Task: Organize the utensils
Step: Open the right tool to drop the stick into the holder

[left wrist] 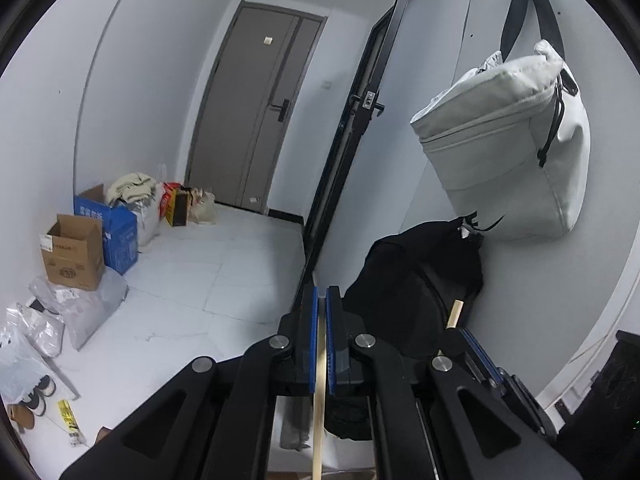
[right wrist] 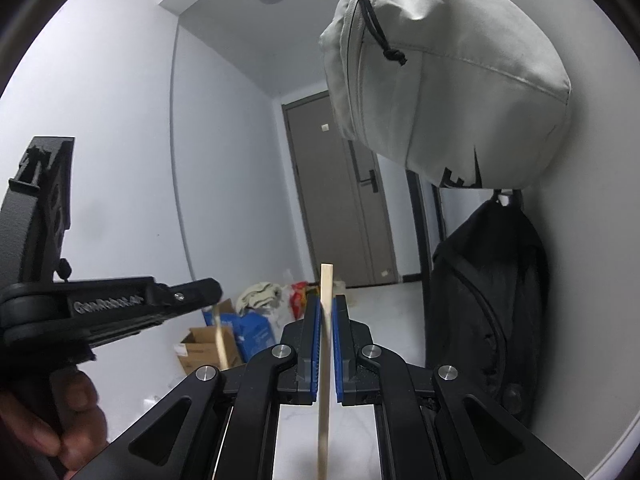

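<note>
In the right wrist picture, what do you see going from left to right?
Hand → left tongs → cardboard box → right tongs pinching a wooden stick → black backpack.

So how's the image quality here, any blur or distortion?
Left wrist view: sharp, even indoor light, door frame bowed by the fisheye. Right wrist view: left gripper and its chopstick smeared by motion; right gripper's chopstick crisp.

White tiled floor carries cardboard boxes, plastic bags, shoes
</note>
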Tool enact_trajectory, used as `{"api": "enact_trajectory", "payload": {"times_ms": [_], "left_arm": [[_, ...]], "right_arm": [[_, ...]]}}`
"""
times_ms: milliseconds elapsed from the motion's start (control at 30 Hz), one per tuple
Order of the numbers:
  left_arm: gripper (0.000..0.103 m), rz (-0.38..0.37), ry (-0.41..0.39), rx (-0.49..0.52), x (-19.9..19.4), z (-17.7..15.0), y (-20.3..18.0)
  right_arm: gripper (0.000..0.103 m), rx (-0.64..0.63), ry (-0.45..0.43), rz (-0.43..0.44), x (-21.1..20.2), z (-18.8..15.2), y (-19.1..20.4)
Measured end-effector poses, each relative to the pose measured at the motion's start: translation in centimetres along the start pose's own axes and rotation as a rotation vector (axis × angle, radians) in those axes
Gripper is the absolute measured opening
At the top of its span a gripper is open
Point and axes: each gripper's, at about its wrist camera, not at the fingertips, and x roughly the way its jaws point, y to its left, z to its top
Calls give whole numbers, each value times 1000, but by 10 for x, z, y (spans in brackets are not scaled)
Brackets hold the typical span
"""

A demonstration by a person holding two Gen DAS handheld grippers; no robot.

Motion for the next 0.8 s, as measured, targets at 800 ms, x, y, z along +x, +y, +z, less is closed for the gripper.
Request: {"api": "enact_trajectory", "payload": {"times_ms": [800], "left_arm": [[0,-121,93,-42,0,-21,8]], "right_arm": [[5,4,133,60,-41,-25,-12]]}}
